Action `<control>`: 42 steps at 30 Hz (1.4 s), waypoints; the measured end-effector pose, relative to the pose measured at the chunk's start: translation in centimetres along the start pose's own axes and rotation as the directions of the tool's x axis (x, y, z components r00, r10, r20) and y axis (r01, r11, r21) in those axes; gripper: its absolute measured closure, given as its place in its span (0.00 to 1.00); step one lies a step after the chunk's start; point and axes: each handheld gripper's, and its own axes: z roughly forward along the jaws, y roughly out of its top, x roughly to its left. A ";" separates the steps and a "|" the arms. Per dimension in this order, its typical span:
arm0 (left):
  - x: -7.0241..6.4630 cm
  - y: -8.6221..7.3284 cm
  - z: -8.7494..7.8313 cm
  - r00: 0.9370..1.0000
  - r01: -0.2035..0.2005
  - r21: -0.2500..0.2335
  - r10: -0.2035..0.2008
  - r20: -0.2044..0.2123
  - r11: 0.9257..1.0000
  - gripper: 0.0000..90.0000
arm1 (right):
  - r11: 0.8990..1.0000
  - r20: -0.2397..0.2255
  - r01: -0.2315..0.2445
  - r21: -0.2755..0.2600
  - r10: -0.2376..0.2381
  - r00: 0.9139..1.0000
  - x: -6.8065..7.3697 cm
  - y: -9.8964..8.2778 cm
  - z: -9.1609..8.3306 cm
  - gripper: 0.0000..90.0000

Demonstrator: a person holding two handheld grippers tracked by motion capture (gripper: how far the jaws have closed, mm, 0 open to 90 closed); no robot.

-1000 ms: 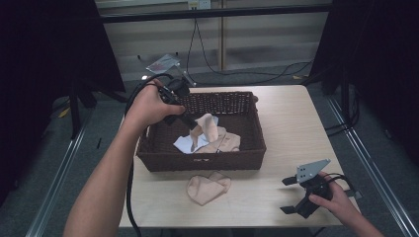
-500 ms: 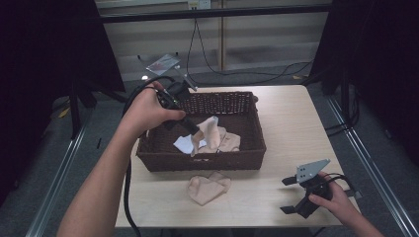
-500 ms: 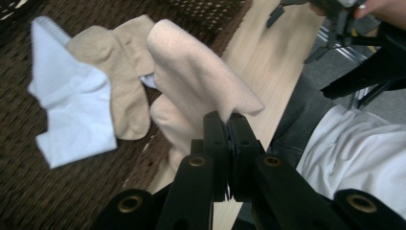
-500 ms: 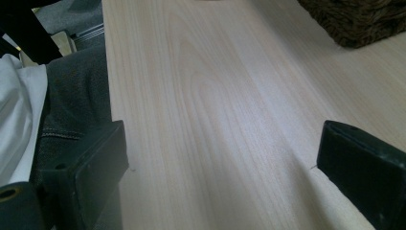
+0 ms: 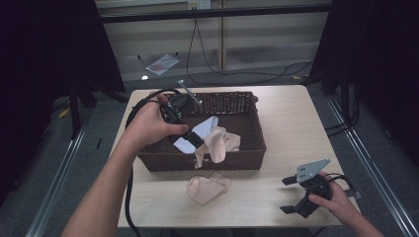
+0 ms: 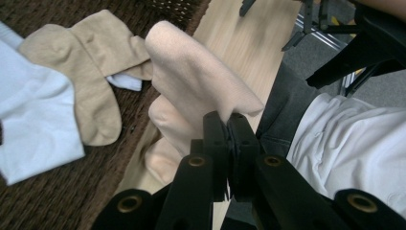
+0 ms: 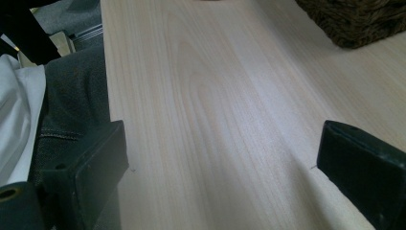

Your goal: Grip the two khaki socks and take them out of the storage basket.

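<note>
- Beige sock (image 5: 213,143) (image 6: 191,91): pinched, hanging limp above the basket's near wall.
- Wicker basket (image 5: 252,123): dark brown, rectangular, holding beige and white socks.
- Second beige sock (image 5: 207,186): crumpled on the table, just before the basket.

Black two-jaw tongs (image 5: 196,143) with brass-ringed screw holes are seen; a black cable (image 5: 129,207) trails. A white shirt (image 6: 354,143) and dark grey trousers (image 7: 72,96) are worn.

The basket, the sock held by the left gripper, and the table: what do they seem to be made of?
Basket: dark brown woven wicker or a similar fibre, matte; the plaited weave shows on its walls.
Pale beige sock, pinched by the left gripper: fine soft knit fabric; it folds and hangs limp.
Table: light wood or wood-look laminate, smooth, with visible grain lines.
</note>
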 end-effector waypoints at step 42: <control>0.4 -2.5 9.3 0.999 -0.014 0.058 0.011 0.042 0.998 0.73 | 1.000 0.003 0.007 -0.010 -0.007 1.000 -0.1 0.2 -0.1 0.03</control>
